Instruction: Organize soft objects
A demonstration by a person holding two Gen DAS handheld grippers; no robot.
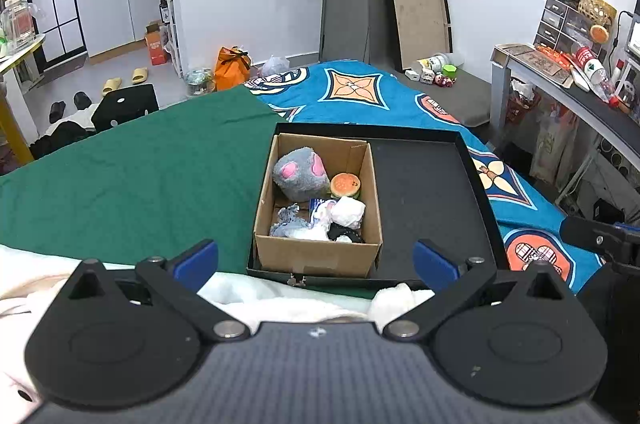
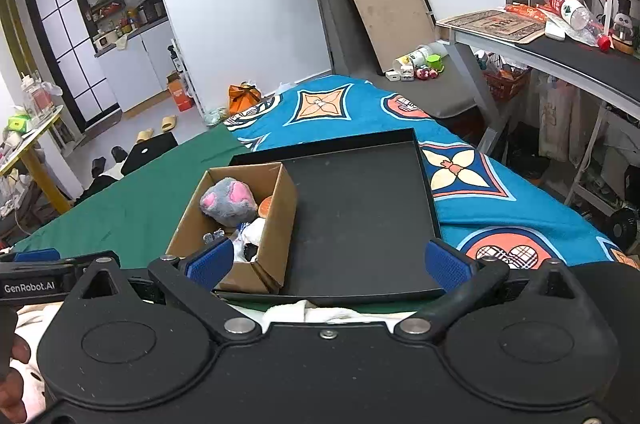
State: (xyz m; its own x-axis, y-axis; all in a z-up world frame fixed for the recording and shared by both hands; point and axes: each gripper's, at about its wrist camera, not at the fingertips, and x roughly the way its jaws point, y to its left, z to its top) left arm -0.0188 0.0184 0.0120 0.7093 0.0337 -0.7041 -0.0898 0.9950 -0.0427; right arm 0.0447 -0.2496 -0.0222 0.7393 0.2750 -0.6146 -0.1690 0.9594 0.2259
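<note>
The cardboard box (image 1: 318,252) stands upright, open side up, in the left part of the black tray (image 1: 424,191), pushed against the tray's left and near rims; its long axis runs from the near rim toward the far one. Inside, the grey plush (image 1: 298,173) sits in the far left corner with its pink patches turned up, the burger toy (image 1: 346,185) is touching it against the box's right wall, and crumpled white and black soft pieces (image 1: 348,212) fill the near half. The tray lies on the bed where green cloth (image 1: 132,175) meets the blue patterned cover (image 1: 360,91). The left gripper (image 1: 316,260) and the right gripper (image 2: 328,262) are both spread wide, holding nothing, near the tray's near rim.
</note>
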